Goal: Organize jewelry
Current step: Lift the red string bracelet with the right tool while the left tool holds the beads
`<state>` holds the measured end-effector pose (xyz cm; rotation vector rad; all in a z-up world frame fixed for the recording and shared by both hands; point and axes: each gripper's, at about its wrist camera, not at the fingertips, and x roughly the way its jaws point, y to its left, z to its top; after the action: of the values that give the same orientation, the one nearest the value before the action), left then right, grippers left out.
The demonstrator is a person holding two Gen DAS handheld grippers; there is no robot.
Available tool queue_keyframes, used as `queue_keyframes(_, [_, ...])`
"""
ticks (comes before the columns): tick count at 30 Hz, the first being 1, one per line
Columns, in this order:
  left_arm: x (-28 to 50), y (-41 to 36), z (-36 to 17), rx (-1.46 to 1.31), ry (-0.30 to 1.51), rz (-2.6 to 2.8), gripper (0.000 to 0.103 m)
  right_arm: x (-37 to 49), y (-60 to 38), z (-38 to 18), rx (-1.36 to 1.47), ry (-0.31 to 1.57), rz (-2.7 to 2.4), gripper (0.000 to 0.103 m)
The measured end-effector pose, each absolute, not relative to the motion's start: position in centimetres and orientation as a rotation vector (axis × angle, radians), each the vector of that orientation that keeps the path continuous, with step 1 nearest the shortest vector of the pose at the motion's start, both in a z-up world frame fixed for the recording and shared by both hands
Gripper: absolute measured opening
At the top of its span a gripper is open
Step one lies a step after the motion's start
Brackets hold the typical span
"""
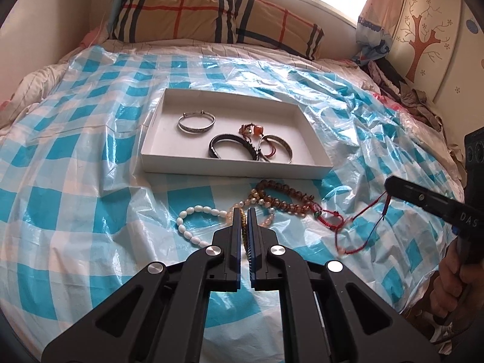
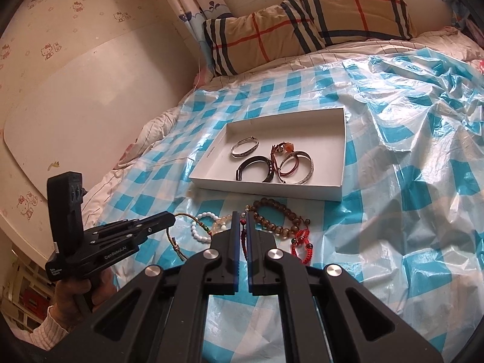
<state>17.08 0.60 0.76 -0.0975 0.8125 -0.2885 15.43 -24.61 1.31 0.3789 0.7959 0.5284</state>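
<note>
Crinkled blue-checked plastic sheet (image 1: 75, 181) covers a bed; white cardboard tray (image 1: 230, 168) holds metal bangles (image 1: 196, 122), left gripper (image 1: 244, 217) clenches a braided cord (image 2: 181, 236), right gripper (image 2: 241, 220) a red string bracelet (image 1: 357, 230).

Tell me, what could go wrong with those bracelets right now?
1. The right tool pinches a red cord bracelet lying against the brown bead bracelet; lifting might drag the beads along.
2. The left tool grips a thin braided cord that could slip out.
3. The plastic sheet is crinkly and may shift, sliding the white box.
</note>
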Motion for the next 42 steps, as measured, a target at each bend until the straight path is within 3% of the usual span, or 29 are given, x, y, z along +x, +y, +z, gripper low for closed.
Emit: queue_keyframes(42, [16.9, 0.9, 1.9, -0.125, 0.773, -0.304, 0.003, 15.4, -23.2, 4.4, 0.342, 0.703, 0.551, 0.004])
